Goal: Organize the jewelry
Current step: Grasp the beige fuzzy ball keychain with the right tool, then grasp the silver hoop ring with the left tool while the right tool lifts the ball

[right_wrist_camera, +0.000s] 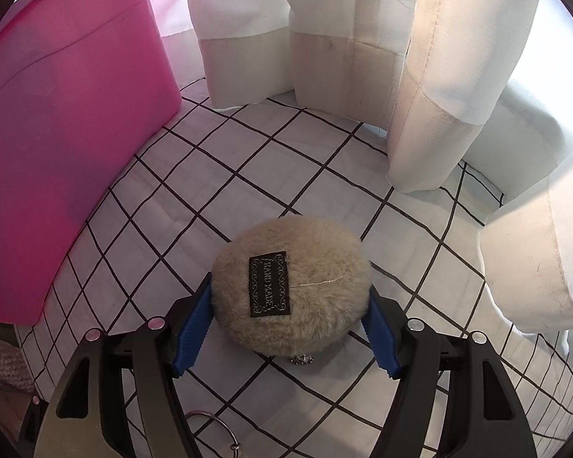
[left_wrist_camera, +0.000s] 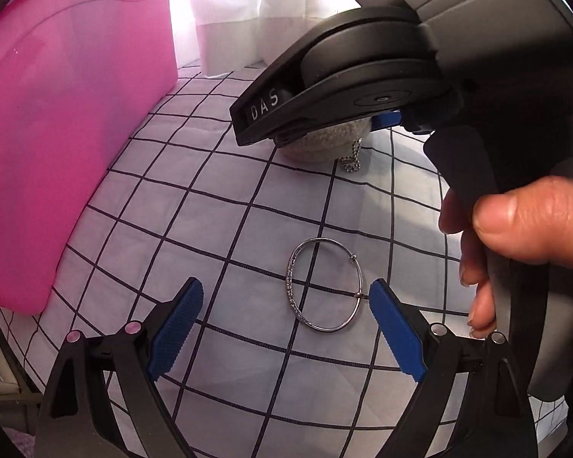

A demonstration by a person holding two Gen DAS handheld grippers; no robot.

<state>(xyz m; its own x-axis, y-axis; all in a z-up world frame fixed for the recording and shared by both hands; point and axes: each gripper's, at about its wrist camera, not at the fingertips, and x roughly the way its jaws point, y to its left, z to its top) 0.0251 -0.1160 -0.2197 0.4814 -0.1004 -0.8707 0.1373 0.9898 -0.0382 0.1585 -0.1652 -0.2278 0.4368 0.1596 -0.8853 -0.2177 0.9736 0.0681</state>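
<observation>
A thin silver bangle (left_wrist_camera: 324, 284) lies flat on the white checked cloth (left_wrist_camera: 217, 206), just ahead of and between my left gripper's (left_wrist_camera: 286, 303) open blue pads; its right side nearly touches the right pad (left_wrist_camera: 395, 330). My right gripper (right_wrist_camera: 290, 299) is closed around a round beige furry pouch (right_wrist_camera: 292, 286) with a black label and a short bead chain (right_wrist_camera: 301, 360) hanging at its near side. In the left wrist view the pouch (left_wrist_camera: 321, 139) sits under the right gripper's body, chain (left_wrist_camera: 353, 158) dangling. The bangle's edge (right_wrist_camera: 210, 427) shows at the bottom of the right wrist view.
A pink plastic box (left_wrist_camera: 65, 122) stands at the left, also in the right wrist view (right_wrist_camera: 57, 152). White curtains (right_wrist_camera: 343, 57) hang at the back and right edge of the cloth. The person's hand (left_wrist_camera: 515, 236) holds the right gripper's handle.
</observation>
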